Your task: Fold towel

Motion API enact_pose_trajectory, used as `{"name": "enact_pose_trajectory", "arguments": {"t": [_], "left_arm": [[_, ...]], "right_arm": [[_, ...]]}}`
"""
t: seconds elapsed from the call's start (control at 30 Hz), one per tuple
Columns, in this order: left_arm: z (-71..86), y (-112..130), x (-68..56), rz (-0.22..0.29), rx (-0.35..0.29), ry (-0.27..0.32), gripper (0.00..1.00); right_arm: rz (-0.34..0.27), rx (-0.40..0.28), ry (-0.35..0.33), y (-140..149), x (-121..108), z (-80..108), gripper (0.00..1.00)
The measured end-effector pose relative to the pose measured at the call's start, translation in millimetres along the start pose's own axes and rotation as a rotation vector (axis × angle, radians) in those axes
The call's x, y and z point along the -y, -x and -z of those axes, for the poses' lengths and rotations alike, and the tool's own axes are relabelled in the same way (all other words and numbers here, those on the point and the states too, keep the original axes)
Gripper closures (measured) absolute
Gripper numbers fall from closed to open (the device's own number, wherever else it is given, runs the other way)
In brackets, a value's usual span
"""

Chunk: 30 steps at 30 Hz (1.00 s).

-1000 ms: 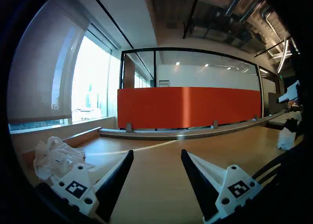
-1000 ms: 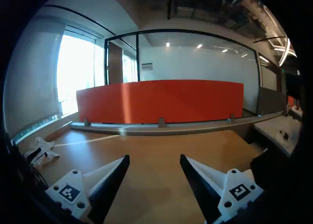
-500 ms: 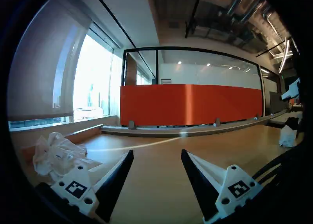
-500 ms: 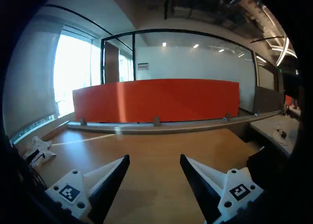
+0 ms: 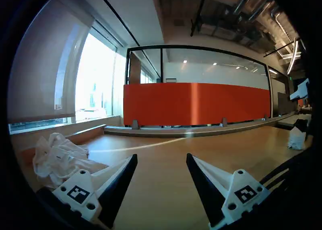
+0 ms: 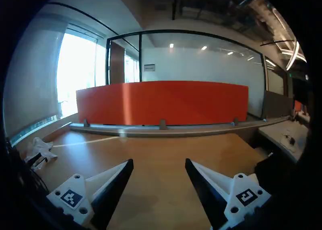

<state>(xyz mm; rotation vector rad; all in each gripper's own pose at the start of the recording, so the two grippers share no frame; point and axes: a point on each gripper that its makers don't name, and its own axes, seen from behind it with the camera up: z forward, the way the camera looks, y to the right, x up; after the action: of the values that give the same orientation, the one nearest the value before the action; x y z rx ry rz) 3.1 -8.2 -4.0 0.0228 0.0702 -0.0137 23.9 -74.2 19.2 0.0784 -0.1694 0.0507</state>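
A crumpled white towel [image 5: 56,159] lies on the wooden table [image 5: 161,143] at the left, beside a low wooden ledge. My left gripper [image 5: 161,155] is open just above the tabletop, with the towel off to the left of its left finger and nothing between its fingers. In the right gripper view the same white bundle [image 6: 38,151] lies far off at the left edge. My right gripper [image 6: 159,161] is open over bare wood [image 6: 161,149], holding nothing.
An orange partition [image 5: 197,103] with a metal rail runs along the table's far edge, also seen as the orange partition [image 6: 161,103]. Bright windows [image 5: 94,85] line the left side. A small white object [image 5: 297,138] stands at the far right. Another desk [image 6: 285,135] sits at the right.
Both views have drifted slightly; in the left gripper view the partition and towel sit a little higher in frame. Both grippers stay open and hold nothing.
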Motion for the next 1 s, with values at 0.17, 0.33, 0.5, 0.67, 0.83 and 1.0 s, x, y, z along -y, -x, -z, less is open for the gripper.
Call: {"name": "enact_pose_trajectory", "arguments": {"t": [0.17, 0.33, 0.5, 0.67, 0.83, 1.0], "left_arm": [[-0.6, 0.8, -0.8, -0.001, 0.001, 0.001, 0.11], [-0.9, 1.9, -1.1, -0.002, 0.001, 0.001, 0.1], [-0.7, 2.9, -1.6, -0.002, 0.001, 0.0, 0.1], [-1.1, 3.1, -1.6, -0.002, 0.001, 0.0, 0.1], [-1.5, 3.4, -1.7, -0.002, 0.001, 0.0, 0.1], [-1.6, 3.2, -1.6, -0.002, 0.001, 0.0, 0.1]], "right_arm": [[-0.004, -0.006, -0.004, 0.6, -2.7, -0.9, 0.0], [-0.004, -0.021, 0.002, 0.9, -10.9, -0.9, 0.0], [0.001, -0.049, 0.014, -2.7, -20.9, -0.8, 0.0], [-0.011, -0.065, 0.028, 2.1, -33.4, -2.7, 0.0], [-0.014, -0.083, 0.038, 15.2, -46.0, -4.1, 0.0], [-0.001, -0.114, 0.067, 30.5, -59.3, -6.3, 0.0]]}}
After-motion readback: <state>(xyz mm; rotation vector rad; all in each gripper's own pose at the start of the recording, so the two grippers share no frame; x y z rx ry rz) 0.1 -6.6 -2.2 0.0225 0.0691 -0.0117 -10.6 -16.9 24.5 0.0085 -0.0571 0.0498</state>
